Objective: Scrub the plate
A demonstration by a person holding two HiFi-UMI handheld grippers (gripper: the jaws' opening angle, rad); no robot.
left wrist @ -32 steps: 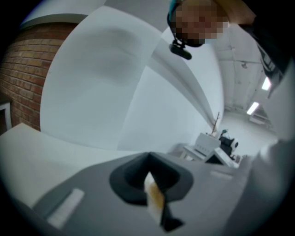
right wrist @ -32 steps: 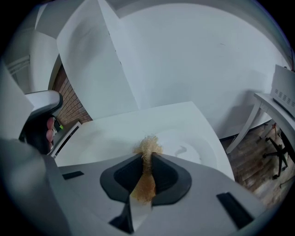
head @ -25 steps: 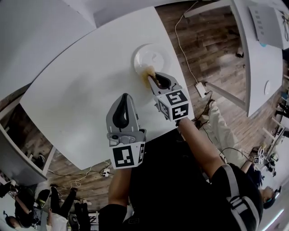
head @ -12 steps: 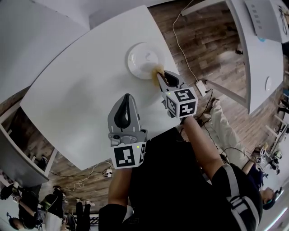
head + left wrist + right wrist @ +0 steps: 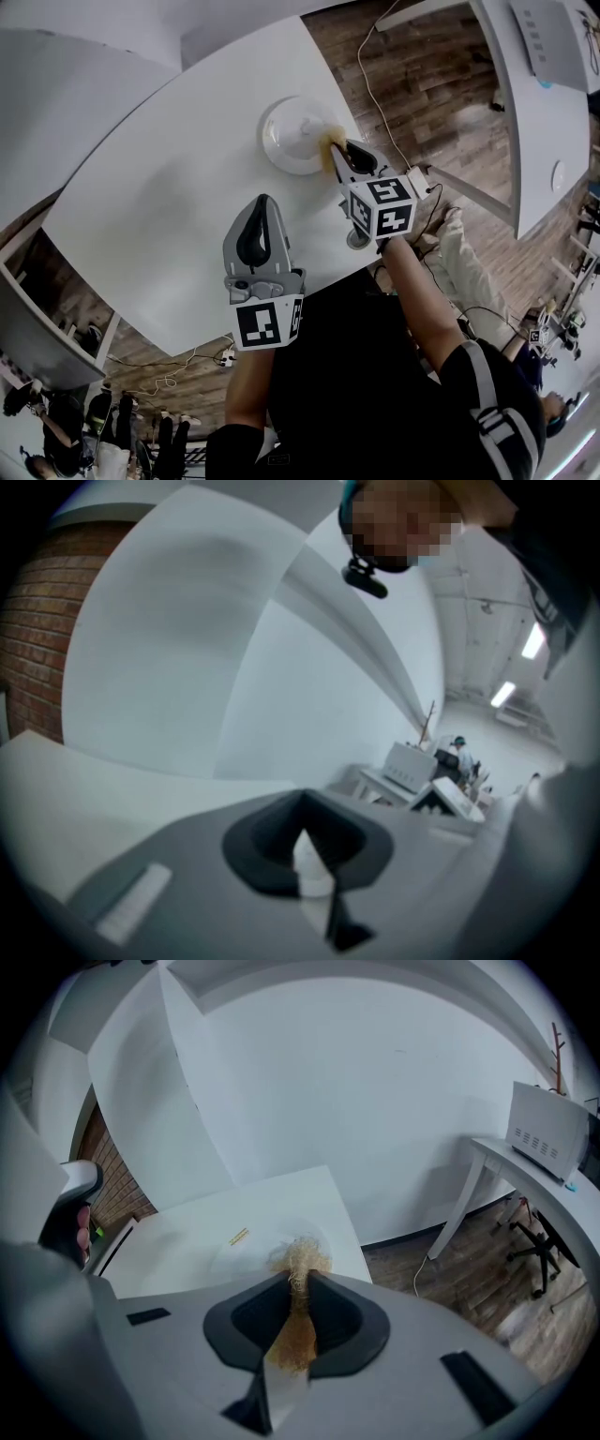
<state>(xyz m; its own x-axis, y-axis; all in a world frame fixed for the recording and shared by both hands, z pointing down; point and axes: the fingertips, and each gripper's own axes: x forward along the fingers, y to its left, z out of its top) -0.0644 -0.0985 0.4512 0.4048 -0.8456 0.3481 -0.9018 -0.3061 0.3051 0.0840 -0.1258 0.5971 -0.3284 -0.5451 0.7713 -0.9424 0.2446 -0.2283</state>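
1. Head view puts the white plate (image 5: 292, 131) on the white table (image 5: 169, 187), close to its right edge and short of the far corner.
2. Your right gripper (image 5: 336, 152) reaches to the plate's near-right rim. Its jaws pinch a tan fibrous scrubber (image 5: 327, 142), and the tuft lies on or just over that rim; from above you cannot tell whether it touches.
3. Right gripper view confirms the pinch: the scrubber (image 5: 298, 1258) is clamped between the two jaws, with its frayed end poking out toward the plate (image 5: 246, 1252).
4. Your left gripper (image 5: 260, 208) hangs over the near part of the table, well apart from the plate. In the left gripper view its jaws are pressed together with nothing between them.
5. By my judgement you are in the scrubbing step, working at the rim, with the plate's middle yet to be covered.
6. The next move calls for pressing the tuft down flat and sweeping it inward across the plate's face. The plate sits unbraced near the table's edge, so it may slide; consider steadying its far-left rim with the left gripper.
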